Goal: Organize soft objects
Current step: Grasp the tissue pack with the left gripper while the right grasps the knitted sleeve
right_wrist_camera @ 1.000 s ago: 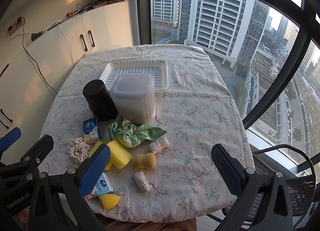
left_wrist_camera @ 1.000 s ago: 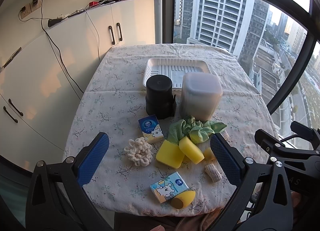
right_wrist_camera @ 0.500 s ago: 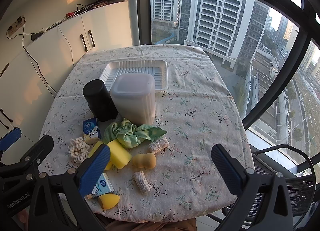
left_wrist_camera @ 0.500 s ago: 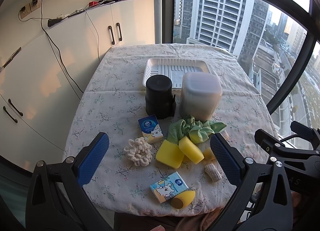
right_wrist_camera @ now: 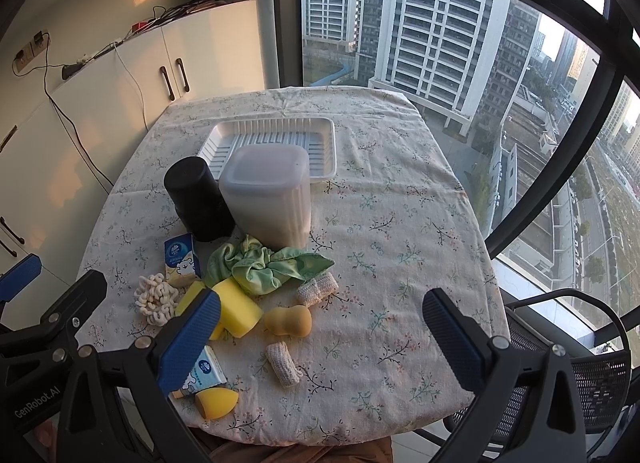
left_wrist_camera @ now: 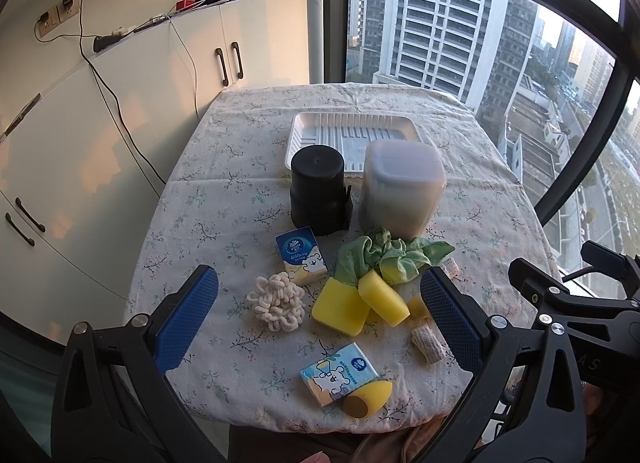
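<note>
Soft items lie in a cluster near the table's front edge: two yellow sponges (left_wrist_camera: 352, 301), a crumpled green cloth (left_wrist_camera: 384, 253), a cream knotted scrunchie (left_wrist_camera: 276, 301), two tissue packs (left_wrist_camera: 302, 255) (left_wrist_camera: 338, 373), a yellow egg-shaped makeup sponge (left_wrist_camera: 366, 397), a gourd-shaped sponge (right_wrist_camera: 288, 321) and two small woven rolls (right_wrist_camera: 282, 363) (right_wrist_camera: 318, 289). A white ribbed tray (left_wrist_camera: 352, 135) sits at the far side. My left gripper (left_wrist_camera: 318, 317) hangs open above the cluster. My right gripper (right_wrist_camera: 320, 337) is open too, above the table's front right, holding nothing.
A black cylinder (left_wrist_camera: 318, 191) and a frosted lidded container (left_wrist_camera: 400, 191) stand between the cluster and the tray. White cabinets (left_wrist_camera: 120, 103) line the left. A large window (left_wrist_camera: 480, 43) lies behind. A black mesh chair (right_wrist_camera: 580, 363) stands at the right.
</note>
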